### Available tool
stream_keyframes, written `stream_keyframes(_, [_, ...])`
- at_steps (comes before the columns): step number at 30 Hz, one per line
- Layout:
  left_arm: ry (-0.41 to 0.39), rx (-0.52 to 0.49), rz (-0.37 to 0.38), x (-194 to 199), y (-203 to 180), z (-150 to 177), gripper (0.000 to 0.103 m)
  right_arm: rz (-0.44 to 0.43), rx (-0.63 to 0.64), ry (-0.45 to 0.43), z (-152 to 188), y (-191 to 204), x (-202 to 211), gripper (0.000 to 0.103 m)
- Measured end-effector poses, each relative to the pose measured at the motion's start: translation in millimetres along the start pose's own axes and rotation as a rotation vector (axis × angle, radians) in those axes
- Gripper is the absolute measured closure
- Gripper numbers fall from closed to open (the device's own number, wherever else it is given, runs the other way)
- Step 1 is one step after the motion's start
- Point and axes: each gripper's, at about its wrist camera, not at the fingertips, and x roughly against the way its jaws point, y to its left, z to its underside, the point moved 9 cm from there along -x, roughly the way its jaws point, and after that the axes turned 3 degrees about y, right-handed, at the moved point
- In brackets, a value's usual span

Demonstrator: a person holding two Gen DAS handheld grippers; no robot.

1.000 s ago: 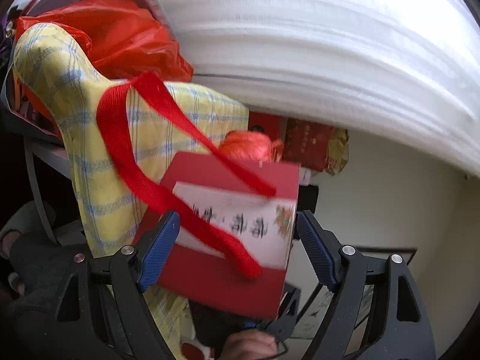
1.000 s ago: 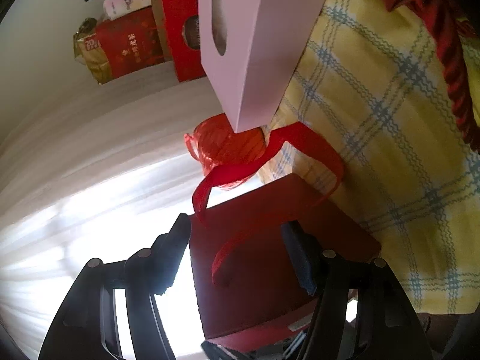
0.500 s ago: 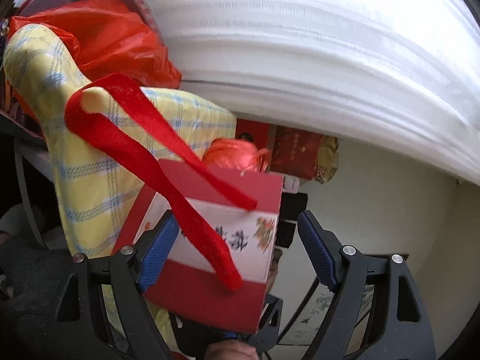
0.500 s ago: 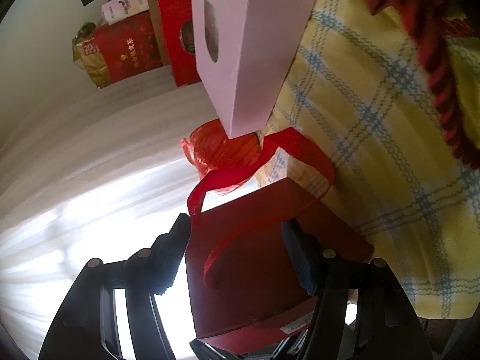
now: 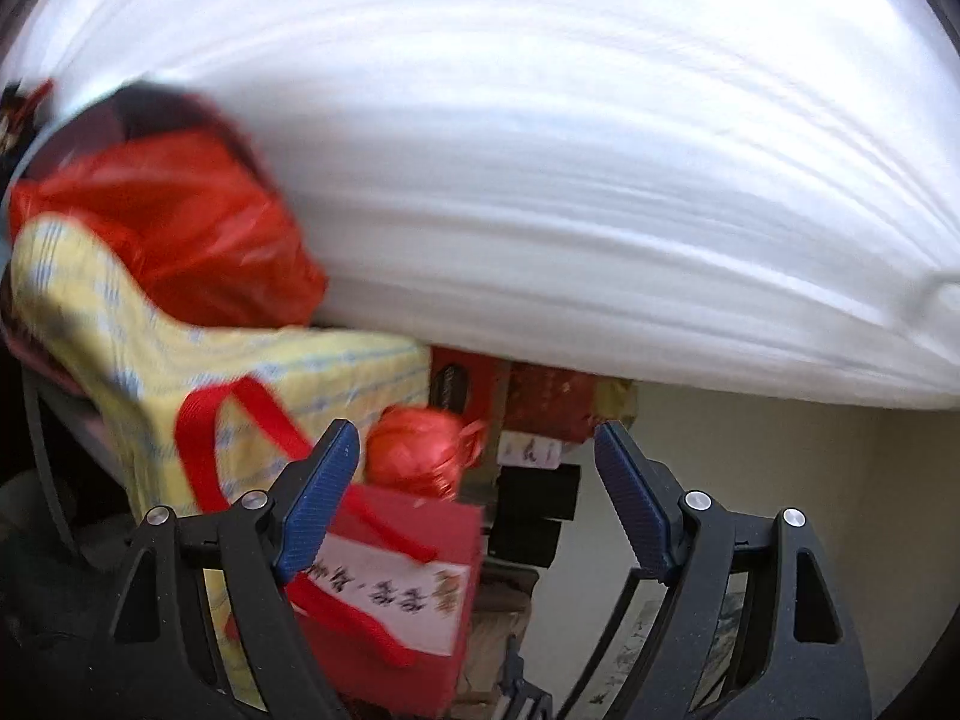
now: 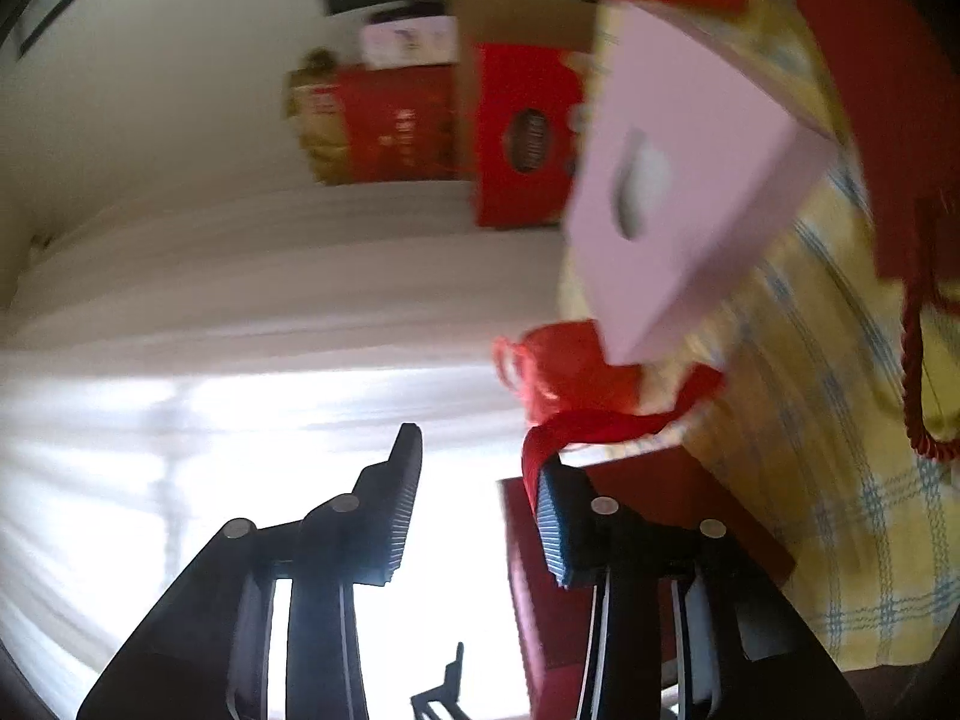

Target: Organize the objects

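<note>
Both your grippers have let the red gift bag (image 5: 408,594) go: left gripper (image 5: 474,486) and right gripper (image 6: 474,504) stand apart, empty. It looks light, stiff paper; take it by the ribbon handle (image 5: 204,450) or top rim.

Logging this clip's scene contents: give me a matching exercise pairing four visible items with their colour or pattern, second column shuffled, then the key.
Column one:
1. gift bag
2. tablecloth
3. tilted box with an oval cutout
4. left gripper pads

Column two:
A. pale pink
B. blue ribbed
C. red with a white printed panel and ribbon handles
D. yellow with blue check lines

Pairs: 1-C, 2-D, 3-A, 4-B
</note>
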Motion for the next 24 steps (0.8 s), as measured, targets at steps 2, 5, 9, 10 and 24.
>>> stream_keyframes(2, [0.027,-0.046,0.008,-0.7,-11.9,-1.1,0.025,-0.006,0.051,0.001,-0.3,11.1,2.6,0.069])
stream_keyframes(5, [0.075,-0.052,0.009,-0.8,-12.4,10.8,0.025,0.048,0.043,0.042,4.1,3.5,-0.9,0.069])
stream_keyframes(9, [0.161,-0.024,-0.053,-7.7,15.2,43.5,0.025,0.066,0.01,0.039,5.9,-10.4,-0.9,0.071])
stream_keyframes(10, [0.18,-0.013,-0.059,-9.2,18.9,50.0,0.025,0.06,0.002,0.044,6.3,-10.9,-1.1,0.071])
stream_keyframes(24, [0.251,-0.017,-0.102,-23.2,30.0,80.0,0.025,0.009,0.084,0.013,2.4,20.7,20.0,0.071])
